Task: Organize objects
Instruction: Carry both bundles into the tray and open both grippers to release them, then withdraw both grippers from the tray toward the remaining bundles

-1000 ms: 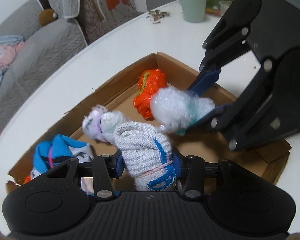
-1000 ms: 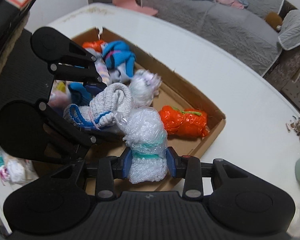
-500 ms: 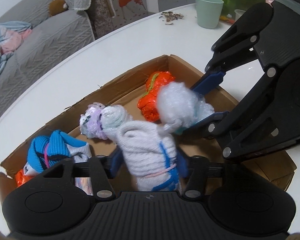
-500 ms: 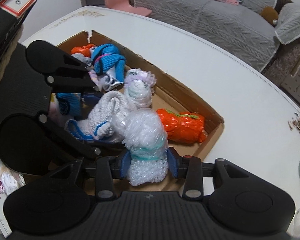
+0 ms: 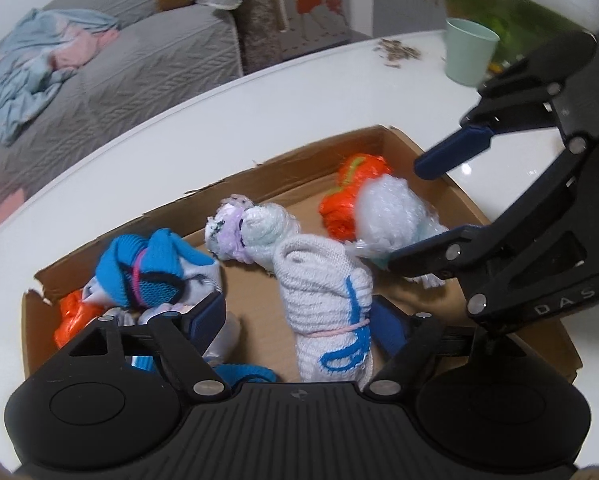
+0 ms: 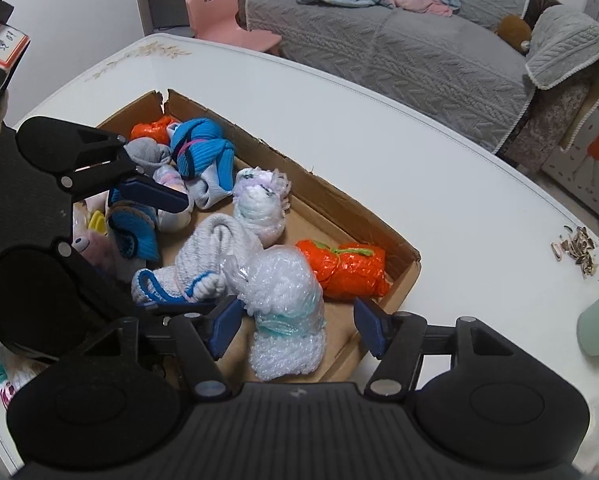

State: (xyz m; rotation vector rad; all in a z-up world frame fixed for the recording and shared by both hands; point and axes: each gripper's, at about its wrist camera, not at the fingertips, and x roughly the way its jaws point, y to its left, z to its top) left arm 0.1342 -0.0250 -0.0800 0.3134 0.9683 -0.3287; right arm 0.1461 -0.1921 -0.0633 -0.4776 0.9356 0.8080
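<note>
Both claws are hanging over the cardboard box (image 6: 399,248) on the white table (image 6: 439,160), and both are opening. The left claw (image 5: 299,320) is spreading its jaws around the grey-white sock roll with blue trim (image 5: 323,304); one pad is standing clear of it, the other is lying just beside or against it, and which is hard to tell. The right claw (image 6: 295,326) is parting around the bubble-wrapped bundle (image 6: 287,308), with gaps showing on both sides, so neither claw is gripping anything. Both bundles are sitting inside the box, touching each other, next to the orange bundle (image 6: 347,268) and the lilac bundle (image 6: 259,204). The likely trouble is snagging: the sock roll's blue loop or the wrap could be catching on a pad as a claw is lifting away, dragging a bundle out. The claws are also crowding each other and could be bumping.
</note>
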